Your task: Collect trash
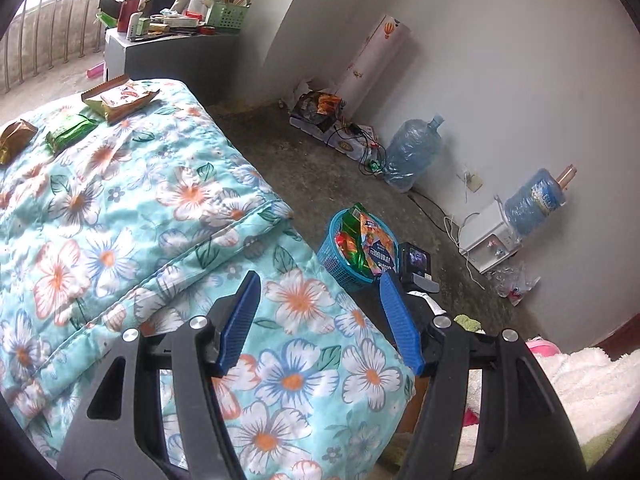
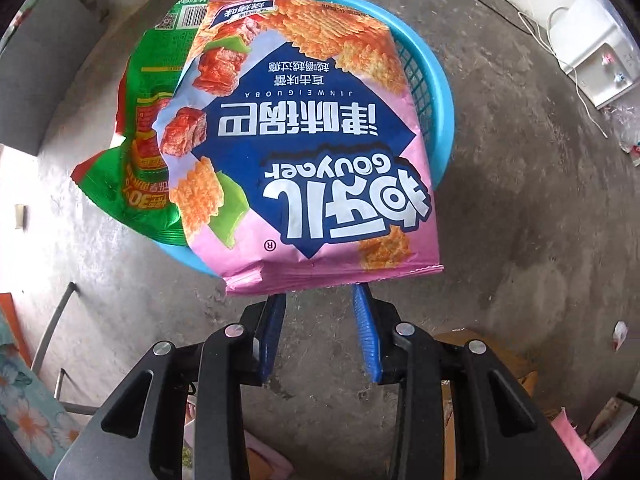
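Two snack bags occupy the blue basket (image 2: 440,92), and neither sits fully inside it. The pink bag (image 2: 312,140) lies flat across the basket's mouth, with its sealed edge projecting past the near rim. The green bag (image 2: 136,168) hangs over the rim on the basket's far side from the wall.

The right gripper (image 2: 320,294) points down just beside the basket. Its jaws stand partly apart, and the pads do not press on the pink bag's edge. Whether the fingertips touch that edge cannot be told.

The left gripper (image 1: 319,278) stands wide and holds nothing. It hovers over the floral quilt (image 1: 160,220) beside the basket.

Probable faults:
- The pink bag is likely to slide off the rim onto the concrete floor (image 2: 520,220), because little of it is contained.
- A fingertip that catches the projecting edge on withdrawal would probably drag the bag out.
- The basket looks light, so a knock could tip it and spill both bags.

Further wrappers, a gold one (image 1: 16,140), a green one (image 1: 70,134) and a tan pair (image 1: 120,98), lie on the quilt well apart from the basket. Adding them on top of the bridging bag would likely displace it.
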Tool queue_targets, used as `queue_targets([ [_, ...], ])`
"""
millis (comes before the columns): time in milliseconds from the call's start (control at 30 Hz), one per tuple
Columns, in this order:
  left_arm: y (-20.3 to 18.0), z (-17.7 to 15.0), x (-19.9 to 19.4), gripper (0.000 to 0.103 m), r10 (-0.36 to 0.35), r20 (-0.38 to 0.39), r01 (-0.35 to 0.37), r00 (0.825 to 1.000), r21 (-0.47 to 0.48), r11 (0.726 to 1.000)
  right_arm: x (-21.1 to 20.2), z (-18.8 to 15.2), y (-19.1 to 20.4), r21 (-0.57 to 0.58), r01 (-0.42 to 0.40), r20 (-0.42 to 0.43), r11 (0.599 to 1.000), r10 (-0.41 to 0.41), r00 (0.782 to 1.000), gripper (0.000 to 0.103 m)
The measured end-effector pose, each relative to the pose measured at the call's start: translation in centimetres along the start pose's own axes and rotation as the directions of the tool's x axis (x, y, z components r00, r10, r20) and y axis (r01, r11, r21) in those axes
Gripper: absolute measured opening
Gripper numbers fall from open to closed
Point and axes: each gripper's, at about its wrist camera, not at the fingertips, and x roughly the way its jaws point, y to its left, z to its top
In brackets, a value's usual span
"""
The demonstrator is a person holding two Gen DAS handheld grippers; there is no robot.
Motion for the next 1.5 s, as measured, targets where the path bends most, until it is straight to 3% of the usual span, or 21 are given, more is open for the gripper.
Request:
queue_targets([
  [233, -1.4, -1.5, -2.5, 0.065, 0.057, 0.073, -0.059, 0.996, 0.028, 0.998, -2.5, -4.6, -1.3, 0.022, -0.094, -0.057, 0.995, 0.095, 0.994, 0.034],
  [333, -2.2, -2.6, -3.8, 0.072, 0.092, 0.104, -0.096, 0.990, 0.036, 0.995, -6.6, -8.3, -1.1, -0.006, -0.180, -0.007, 0.984, 0.180, 0.984, 0.034],
  [400, -2.8, -3.5, -4.6, 0.080, 0.140, 0.124, -0.145, 0.982, 0.029, 0.989, -11.4, -11.0, -0.4, -0.071, -0.239, 0.081, 0.968, 0.244, 0.966, 0.035],
  [467, -3.3, -4.3, -5.4, 0.086, 0.193, 0.153, -0.197, 0.969, 0.013, 0.980, -17.1, -13.9, 0.8, -0.172, -0.289, 0.185, 0.942, 0.319, 0.930, 0.040],
  [533, -3.7, -5.2, -6.1, 0.092, 0.218, 0.174, -0.218, 0.960, -0.020, 0.976, -22.8, -16.9, 1.7, -0.282, -0.311, 0.297, 0.908, 0.390, 0.872, 0.058],
  [667, -4.8, -7.2, -7.3, 0.094, 0.303, 0.188, -0.293, 0.934, -0.080, 0.953, -32.7, -23.0, 3.8, -0.454, -0.288, 0.485, 0.843, 0.505, 0.714, 0.093],
  [767, -5.4, -8.6, -8.0, 0.094, 0.404, 0.202, -0.387, 0.892, -0.118, 0.914, -36.8, -26.5, 4.2, -0.497, -0.243, 0.574, 0.833, 0.526, 0.628, 0.096],
  [800, -5.6, -9.0, -8.4, 0.094, 0.425, 0.214, -0.407, 0.879, -0.123, 0.905, -37.6, -27.5, 4.5, -0.504, -0.225, 0.590, 0.834, 0.523, 0.615, 0.096],
  [900, -6.0, -10.2, -9.2, 0.094, 0.501, 0.244, -0.479, 0.831, -0.145, 0.866, -39.2, -29.6, 5.7, -0.492, -0.142, 0.632, 0.859, 0.464, 0.621, 0.096],
  [1067, -5.3, -11.3, -9.7, 0.094, 0.549, 0.200, -0.512, 0.812, -0.209, 0.833, -40.1, -32.6, 6.6, -0.503, 0.016, 0.679, 0.864, 0.384, 0.625, 0.096],
  [1133, -5.2, -11.8, -9.4, 0.094, 0.577, 0.162, -0.541, 0.800, -0.220, 0.812, -40.0, -33.4, 7.4, -0.517, 0.059, 0.661, 0.854, 0.355, 0.661, 0.096],
  [1200, -5.1, -12.6, -8.9, 0.094, 0.576, 0.116, -0.541, 0.810, -0.234, 0.808, -39.0, -33.9, 7.8, -0.549, 0.060, 0.613, 0.834, 0.353, 0.706, 0.096],
  [1267, -5.3, -13.6, -8.6, 0.094, 0.584, 0.094, -0.550, 0.806, -0.242, 0.799, -37.8, -34.0, 8.2, -0.581, 0.060, 0.563, 0.812, 0.347, 0.750, 0.096],
  [1500, -6.2, -14.6, -8.0, 0.094, 0.602, 0.067, -0.580, 0.795, -0.201, 0.789, -36.3, -34.9, 7.7, -0.590, 0.061, 0.531, 0.805, 0.330, 0.780, 0.096],
])
